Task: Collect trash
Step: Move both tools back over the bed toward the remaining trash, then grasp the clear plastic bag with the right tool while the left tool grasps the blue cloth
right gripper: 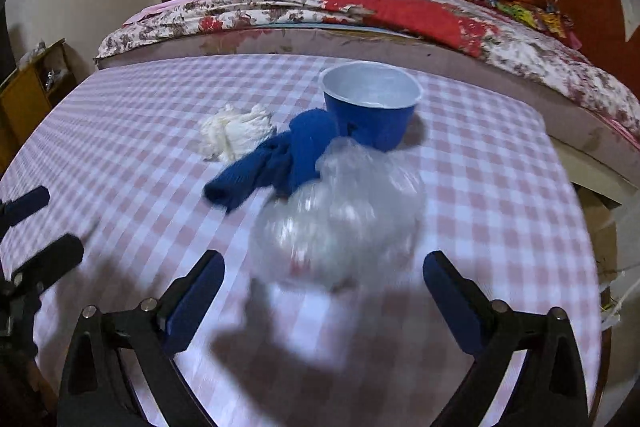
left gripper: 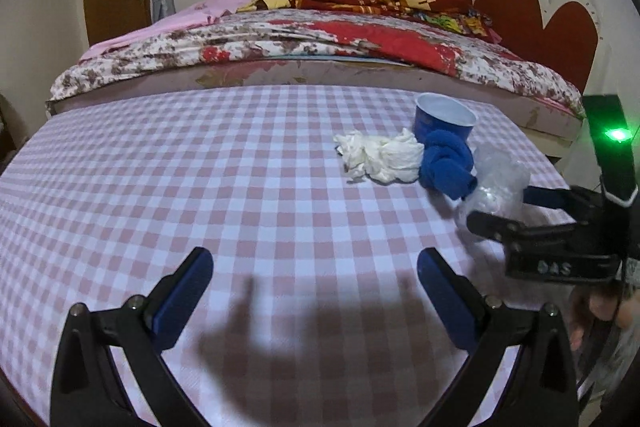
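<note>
The right gripper (right gripper: 323, 291) stood with its blue-padded fingers (right gripper: 196, 301) spread wide over the checked counter (right gripper: 500, 187), a crumpled clear plastic bag (right gripper: 340, 223) lying just ahead between them, blurred. A blue cloth (right gripper: 280, 159) touched the bag's far side, with a blue cup (right gripper: 372, 107) upright behind it and a wad of white tissue (right gripper: 236, 133) to the cloth's left. The left gripper (right gripper: 36, 227) showed at the left edge. A bed (right gripper: 400, 11) lay beyond the counter.

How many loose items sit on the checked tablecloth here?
4, clustered together: a blue paper cup farthest back, a crumpled white tissue to its left, a blue knotted cloth in the middle, and a crumpled clear plastic bag nearest the right gripper. Smaller scraps could be hidden behind them.
</note>
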Demonstrator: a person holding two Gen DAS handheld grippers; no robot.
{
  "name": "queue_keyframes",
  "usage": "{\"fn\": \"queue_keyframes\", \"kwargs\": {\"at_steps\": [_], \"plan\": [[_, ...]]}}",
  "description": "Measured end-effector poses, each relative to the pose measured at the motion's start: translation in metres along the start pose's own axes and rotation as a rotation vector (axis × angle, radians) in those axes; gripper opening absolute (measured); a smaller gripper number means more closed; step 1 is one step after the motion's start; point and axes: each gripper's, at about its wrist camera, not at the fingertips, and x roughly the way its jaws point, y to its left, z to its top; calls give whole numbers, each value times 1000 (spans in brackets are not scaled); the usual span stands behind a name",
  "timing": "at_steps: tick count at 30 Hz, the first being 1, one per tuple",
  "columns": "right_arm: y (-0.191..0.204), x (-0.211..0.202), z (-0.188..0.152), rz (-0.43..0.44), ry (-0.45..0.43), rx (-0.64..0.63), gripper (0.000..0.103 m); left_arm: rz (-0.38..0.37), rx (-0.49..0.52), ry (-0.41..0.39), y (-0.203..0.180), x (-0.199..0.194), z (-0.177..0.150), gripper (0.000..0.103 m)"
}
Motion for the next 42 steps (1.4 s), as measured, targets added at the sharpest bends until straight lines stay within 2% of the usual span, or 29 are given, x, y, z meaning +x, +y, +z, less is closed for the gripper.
{"fn": "queue_keyframes", "kwargs": {"at_steps": [1,2,5,9,14,16,20,22,24,26,27,28,36,42], "plan": [[-4,4,2,13,9,6,67,-3,5,2,-1,3,2,101],[-8,7,4,18,14,13,58,-7,10,4,-4,6,4,101],[-27,0,-1,-4,-20,42,55,-39,16,3,-13,12,8,99],[-52,-10,-8,-43,-50,85,54,-111,17,9,-36,19,12,92],[-71,-16,-13,-59,-54,111,54,-160,30,11,-65,33,25,83],[-76,-17,-14,-65,-57,111,54,-169,41,11,-74,39,30,75],[-87,-16,-14,-70,-64,120,54,-163,69,24,-87,57,44,74],[-93,-14,-14,-67,-60,131,54,-144,87,79,-93,74,45,63],[-98,-14,-14,-56,-63,148,54,-132,100,111,-97,85,42,57],[-100,-15,-14,-53,-67,145,54,-141,100,120,-97,87,39,33],[-100,-15,-15,-49,-67,146,54,-153,92,116,-97,85,38,16],[-101,-16,-15,-46,-67,147,54,-160,85,102,-95,81,37,9],[-99,-34,-28,-35,-79,138,53,-177,72,23,-84,41,22,4],[-96,-54,-40,-36,-81,127,52,-182,79,5,-78,22,13,3]]}}
